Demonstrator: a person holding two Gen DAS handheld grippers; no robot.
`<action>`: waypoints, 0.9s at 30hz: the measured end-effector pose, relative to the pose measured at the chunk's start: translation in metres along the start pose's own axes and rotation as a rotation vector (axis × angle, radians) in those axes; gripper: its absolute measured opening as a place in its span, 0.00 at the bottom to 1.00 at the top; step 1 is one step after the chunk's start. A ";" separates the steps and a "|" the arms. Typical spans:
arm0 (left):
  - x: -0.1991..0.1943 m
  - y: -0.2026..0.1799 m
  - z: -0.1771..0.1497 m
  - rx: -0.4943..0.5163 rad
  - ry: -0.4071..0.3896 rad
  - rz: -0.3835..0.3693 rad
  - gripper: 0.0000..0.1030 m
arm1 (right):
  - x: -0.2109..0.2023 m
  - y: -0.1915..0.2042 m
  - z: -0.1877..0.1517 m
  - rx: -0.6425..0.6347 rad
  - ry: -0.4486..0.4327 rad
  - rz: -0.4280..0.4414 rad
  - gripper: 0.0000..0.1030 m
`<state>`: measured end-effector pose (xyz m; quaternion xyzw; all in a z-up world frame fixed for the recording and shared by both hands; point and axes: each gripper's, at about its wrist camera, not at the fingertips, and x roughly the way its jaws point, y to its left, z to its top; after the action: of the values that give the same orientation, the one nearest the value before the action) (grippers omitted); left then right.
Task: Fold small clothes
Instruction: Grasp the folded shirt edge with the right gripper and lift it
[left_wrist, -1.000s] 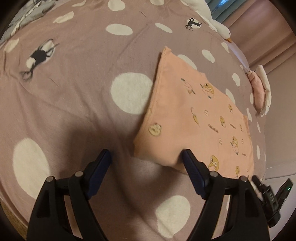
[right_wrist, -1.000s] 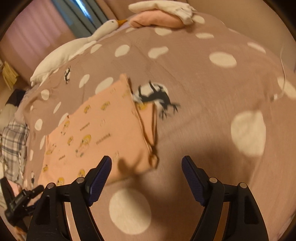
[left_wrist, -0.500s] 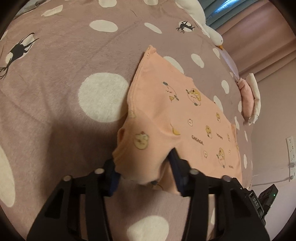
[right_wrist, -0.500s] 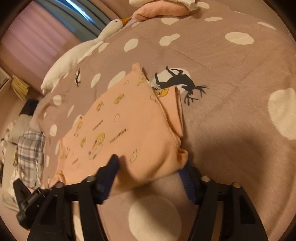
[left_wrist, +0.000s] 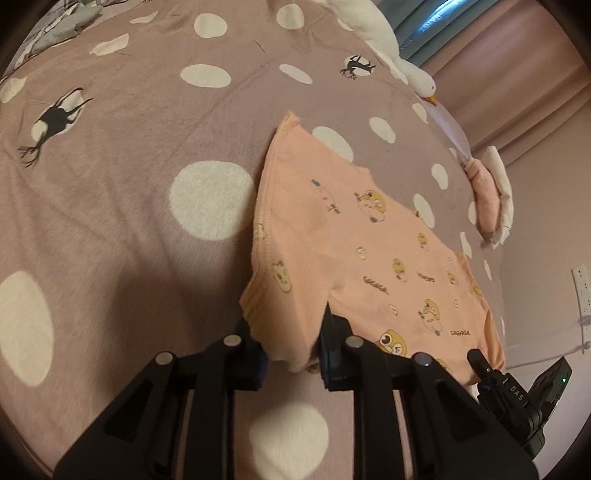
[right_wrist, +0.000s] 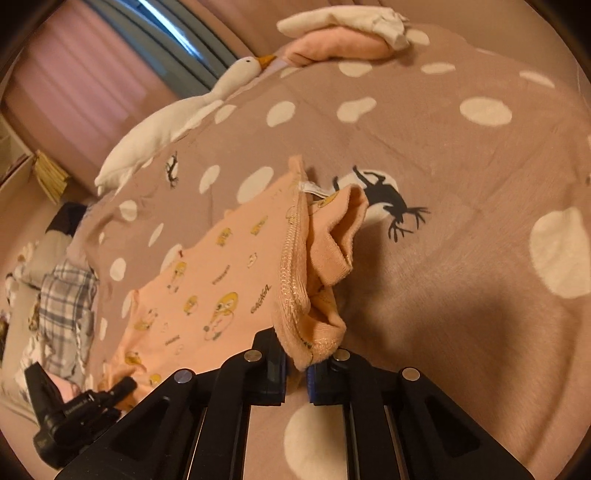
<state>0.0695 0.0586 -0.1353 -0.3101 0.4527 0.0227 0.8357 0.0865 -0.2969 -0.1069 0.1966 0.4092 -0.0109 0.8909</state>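
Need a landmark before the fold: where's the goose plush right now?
The goose plush lies along the far edge of the spotted blanket, upper left in the right wrist view, its beak toward the folded pink and white clothes.

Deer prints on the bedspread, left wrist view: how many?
2. The left deer print is at the far left edge; the top deer print is beside the goose plush. More may be hidden under the orange garment or outside the frame.

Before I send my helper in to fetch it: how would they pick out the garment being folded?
On the dotted bedspread, below the goose toy, lies a peach garment printed with yellow cartoon faces. Unlike the pink and white pile near the edge, it lies spread out.
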 end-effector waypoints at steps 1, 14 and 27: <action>-0.003 0.000 -0.003 0.001 0.002 -0.003 0.20 | -0.003 0.002 0.000 -0.009 -0.002 -0.007 0.09; -0.047 0.008 -0.056 0.020 0.007 -0.015 0.20 | -0.042 0.001 -0.028 -0.056 -0.008 -0.026 0.09; -0.059 0.015 -0.091 0.063 -0.004 -0.002 0.20 | -0.061 -0.007 -0.050 -0.094 -0.021 -0.027 0.09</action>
<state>-0.0372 0.0358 -0.1331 -0.2842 0.4514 0.0082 0.8458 0.0083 -0.2940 -0.0942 0.1490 0.4024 -0.0057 0.9032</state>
